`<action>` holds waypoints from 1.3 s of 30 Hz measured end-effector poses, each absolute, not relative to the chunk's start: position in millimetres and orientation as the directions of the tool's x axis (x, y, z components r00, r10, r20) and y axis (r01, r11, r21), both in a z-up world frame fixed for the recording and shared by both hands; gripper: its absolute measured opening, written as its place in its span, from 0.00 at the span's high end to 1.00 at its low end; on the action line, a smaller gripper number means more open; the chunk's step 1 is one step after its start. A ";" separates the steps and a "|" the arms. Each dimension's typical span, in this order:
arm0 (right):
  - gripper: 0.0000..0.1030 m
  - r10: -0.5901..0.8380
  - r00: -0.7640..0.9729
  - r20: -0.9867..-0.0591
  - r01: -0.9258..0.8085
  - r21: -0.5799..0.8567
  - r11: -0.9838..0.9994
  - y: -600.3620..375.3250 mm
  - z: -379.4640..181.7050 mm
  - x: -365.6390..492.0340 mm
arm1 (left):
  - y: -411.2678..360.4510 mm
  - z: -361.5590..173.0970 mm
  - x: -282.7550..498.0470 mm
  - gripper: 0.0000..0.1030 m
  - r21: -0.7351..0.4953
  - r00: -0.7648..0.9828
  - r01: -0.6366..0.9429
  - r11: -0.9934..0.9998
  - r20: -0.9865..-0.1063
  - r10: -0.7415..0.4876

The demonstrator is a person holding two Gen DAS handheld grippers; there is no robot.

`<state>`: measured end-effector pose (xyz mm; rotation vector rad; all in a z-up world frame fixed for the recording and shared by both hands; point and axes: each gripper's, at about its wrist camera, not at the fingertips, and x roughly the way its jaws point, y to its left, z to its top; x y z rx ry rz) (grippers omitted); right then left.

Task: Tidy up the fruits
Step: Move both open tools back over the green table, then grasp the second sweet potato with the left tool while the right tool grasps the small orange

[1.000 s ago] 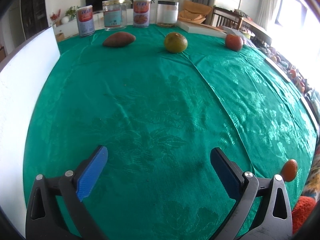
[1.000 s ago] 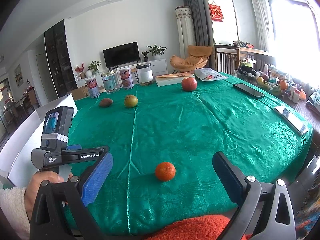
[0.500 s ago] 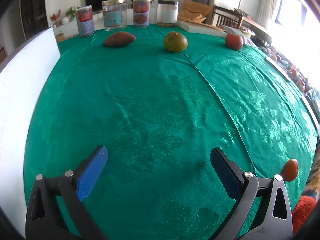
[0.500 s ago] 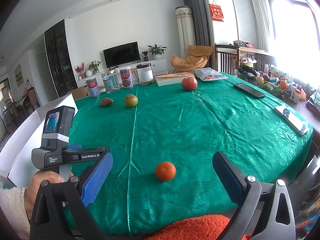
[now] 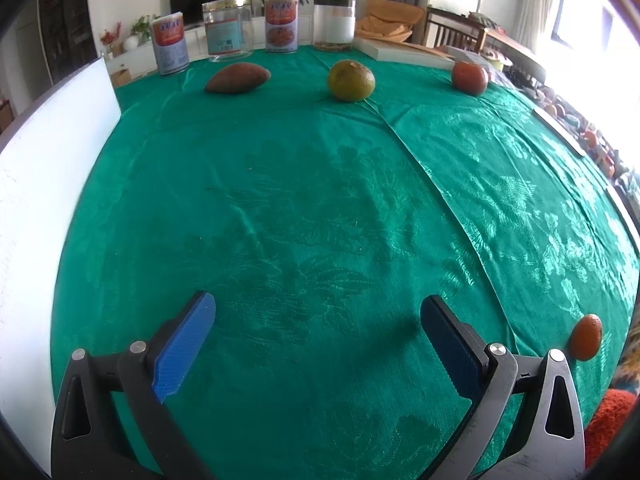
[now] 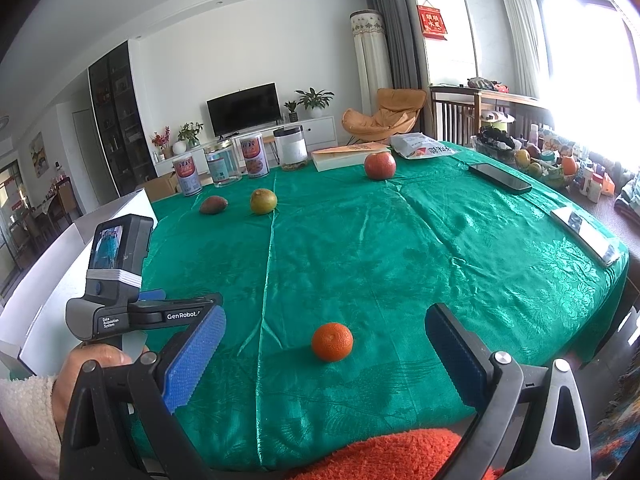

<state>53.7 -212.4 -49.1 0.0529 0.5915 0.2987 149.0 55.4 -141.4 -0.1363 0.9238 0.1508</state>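
hovering over the near table edge, right gripper [image 6: 324, 354] jaws spread wide, empty, framing the small orange mandarin [image 6: 332, 341] on the cloth. left gripper [image 5: 318, 338] also gaping, nothing held, above bare green damask tablecloth [image 5: 320, 184]. mandarin looks light, soft-skinned, rolls easily; pinch across its middle, gently. far side: brown mango-like fruit [image 5: 237, 77] (maybe sapodilla), round greenish citrus [image 5: 351, 80], red-orange fruit [image 5: 469, 76], well apart in a row.

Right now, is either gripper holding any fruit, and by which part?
Nothing is held. The left gripper and the right gripper are both open; the small orange lies on the green tablecloth between the right gripper's fingers, untouched.
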 end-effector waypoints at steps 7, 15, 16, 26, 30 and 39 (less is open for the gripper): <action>0.03 0.293 0.788 -0.542 -0.263 0.136 0.955 -212.5 -48.8 54.0 | 55.9 -141.1 149.5 0.01 -0.049 0.592 -0.187 0.981 -0.802 0.072; 0.03 0.310 0.781 -0.542 -0.266 0.160 0.951 -215.7 -49.4 56.0 | 54.1 -142.0 149.7 0.01 -0.035 0.587 -0.175 0.984 -0.806 0.075; 0.03 0.312 0.781 -0.541 -0.266 0.164 0.950 -216.9 -49.7 56.0 | 54.1 -141.7 149.2 0.01 -0.037 0.588 -0.174 0.984 -0.806 0.073; 0.03 0.344 0.775 -0.530 -0.278 0.204 0.939 -222.9 -51.0 56.7 | 76.3 -127.1 162.5 0.01 -0.098 0.571 -0.202 0.974 -0.820 0.036; 0.03 0.366 0.764 -0.532 -0.278 0.240 0.930 -227.6 -53.7 59.6 | 94.3 -105.9 180.5 0.01 -0.168 0.601 -0.250 0.954 -0.799 0.017; 0.03 0.384 0.750 -0.539 -0.271 0.279 0.921 -232.6 -56.9 64.3 | 148.1 -93.3 269.1 0.02 -0.267 0.621 -0.437 0.859 -0.780 0.074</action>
